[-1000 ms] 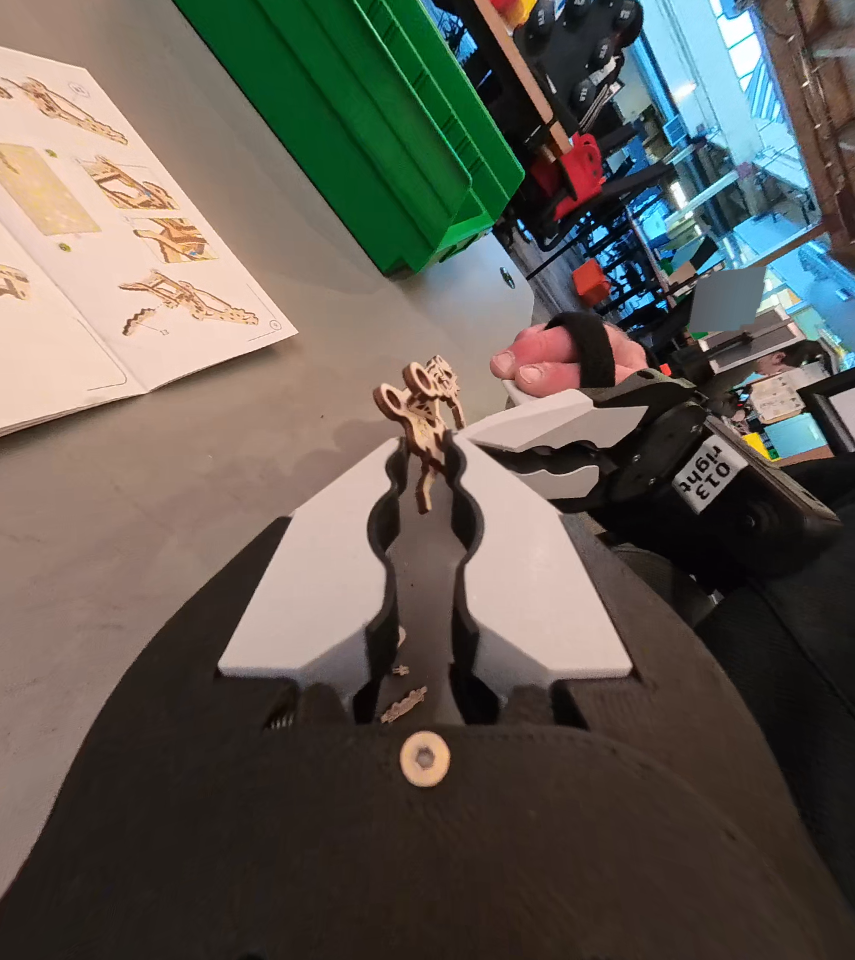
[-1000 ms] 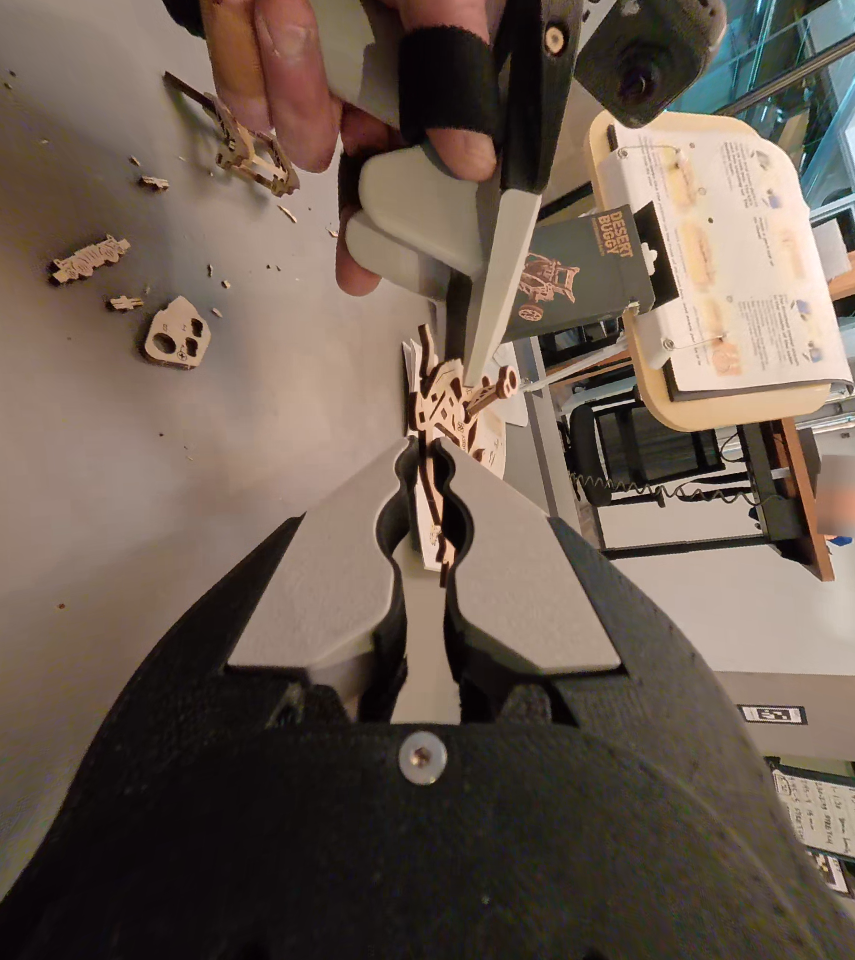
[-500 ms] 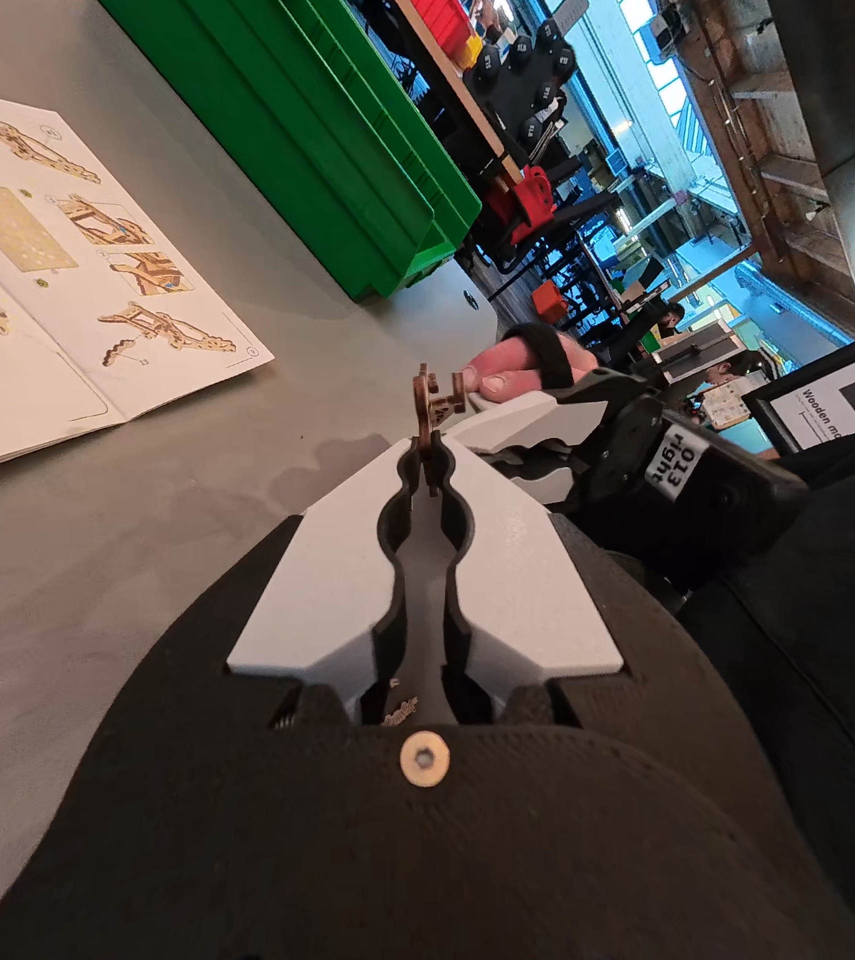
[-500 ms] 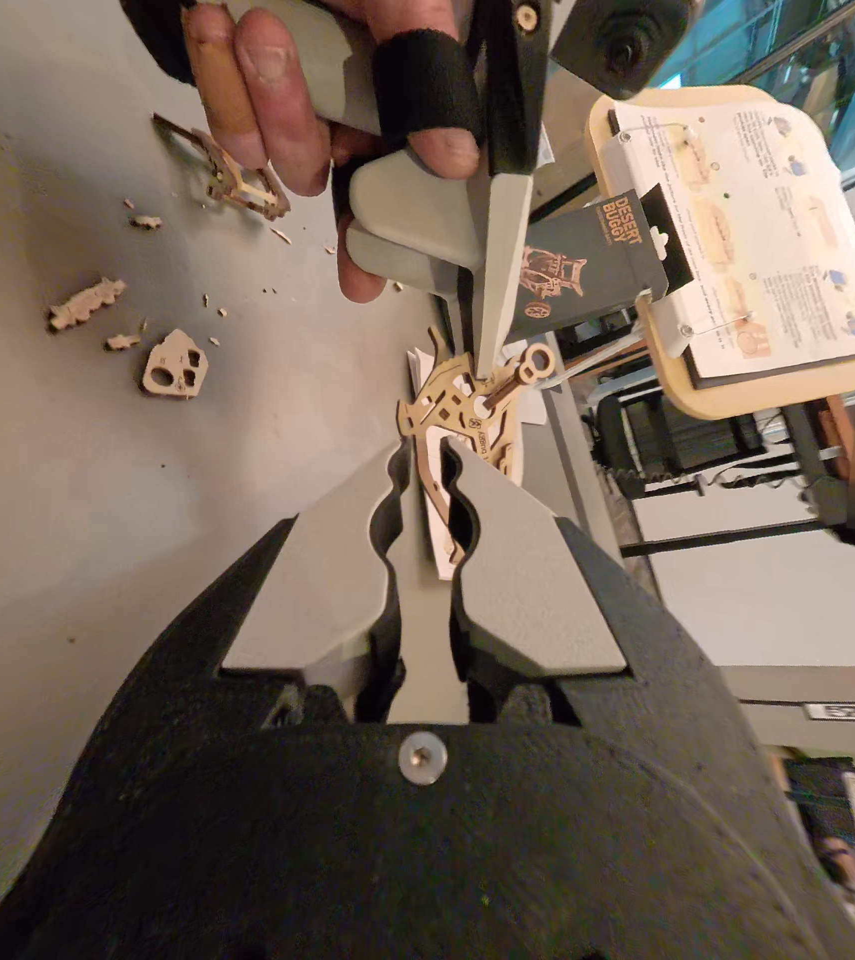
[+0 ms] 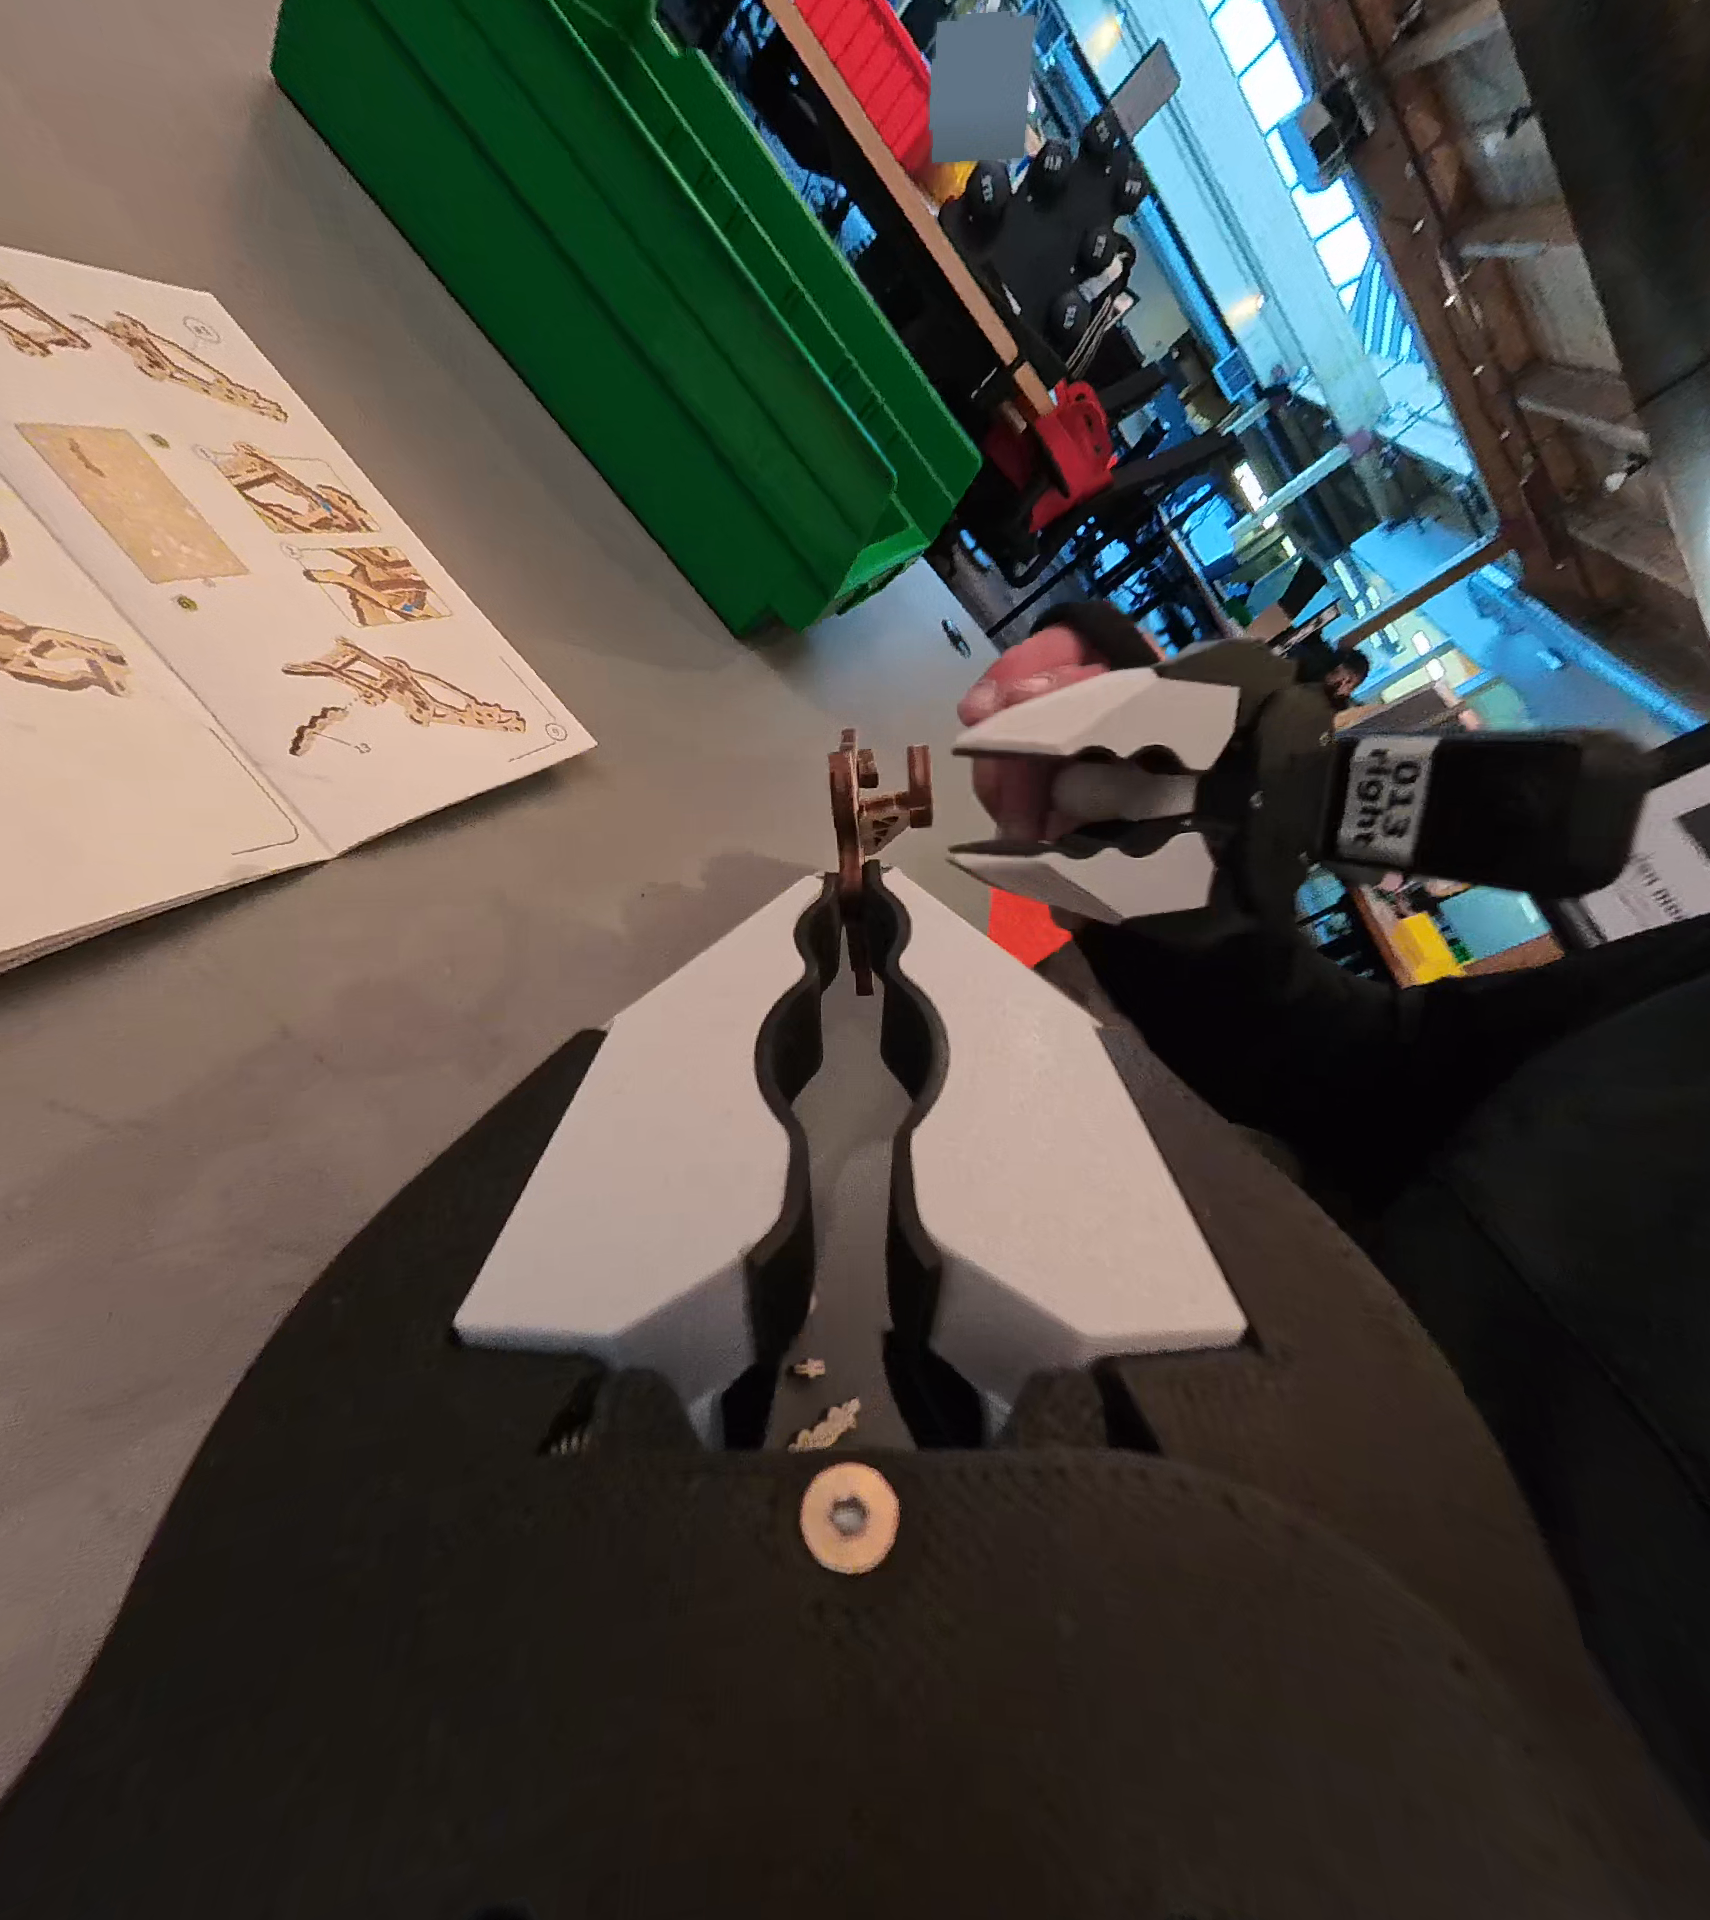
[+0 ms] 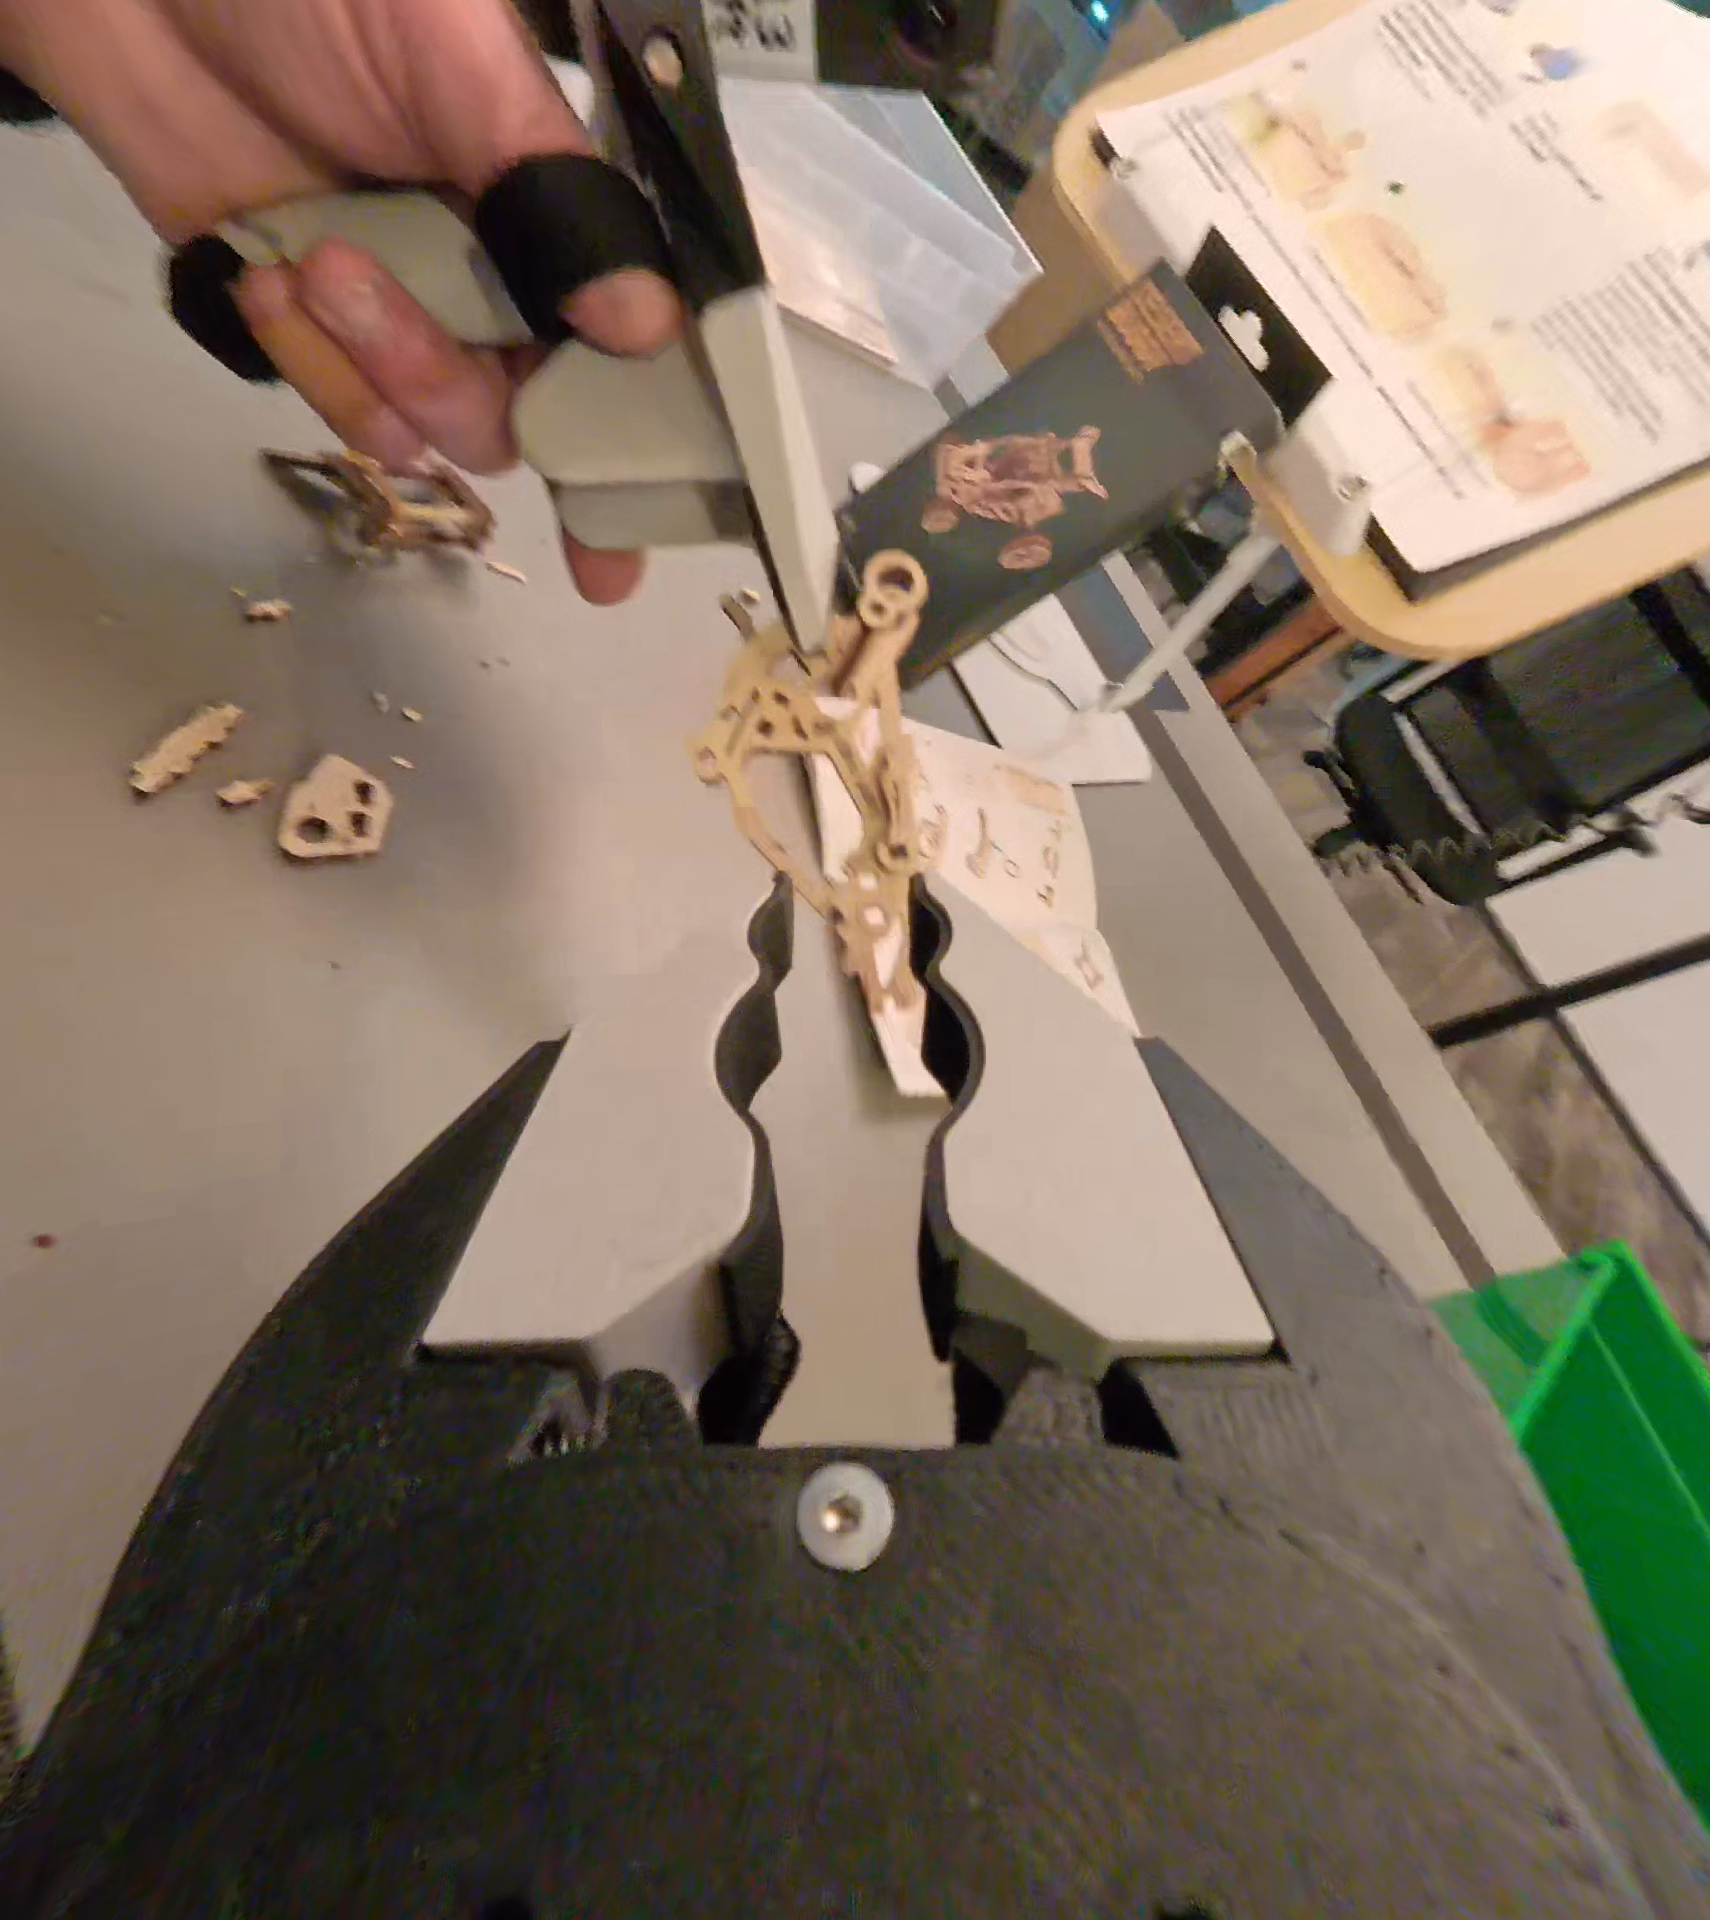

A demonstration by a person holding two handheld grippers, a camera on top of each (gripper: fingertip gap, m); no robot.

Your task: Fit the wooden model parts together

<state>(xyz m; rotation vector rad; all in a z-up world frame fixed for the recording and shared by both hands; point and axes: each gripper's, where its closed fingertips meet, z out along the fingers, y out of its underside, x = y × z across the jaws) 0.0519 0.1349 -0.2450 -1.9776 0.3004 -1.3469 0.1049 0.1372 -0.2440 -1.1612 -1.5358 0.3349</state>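
Note:
My left gripper (image 5: 856, 883) is shut on a small wooden model assembly (image 5: 870, 805) and holds it edge-on above the grey table. In the right wrist view the assembly (image 6: 809, 748) is a flat, pale openwork piece hanging from the left gripper's tip (image 6: 809, 629). My right gripper (image 6: 849, 888) is open, its jaws well apart, and the assembly's lower end sits in the gap close to the right finger (image 6: 944, 935). In the left wrist view the right gripper (image 5: 953, 800) is open just right of the assembly and holds nothing.
An open instruction booklet (image 5: 155, 623) lies at left and green bins (image 5: 674, 364) stand behind. Loose wooden pieces (image 6: 337, 821), a toothed strip (image 6: 186, 732) and another part-built piece (image 6: 383, 509) lie on the table. A dark package card (image 6: 1059, 468) and a clipboard (image 6: 1453, 260) are at right. One gripper's finger ends stand about 6 cm off the other's.
My right gripper has opened and let go of the assembly, drawing back a little. My left gripper still holds the assembly, which has turned.

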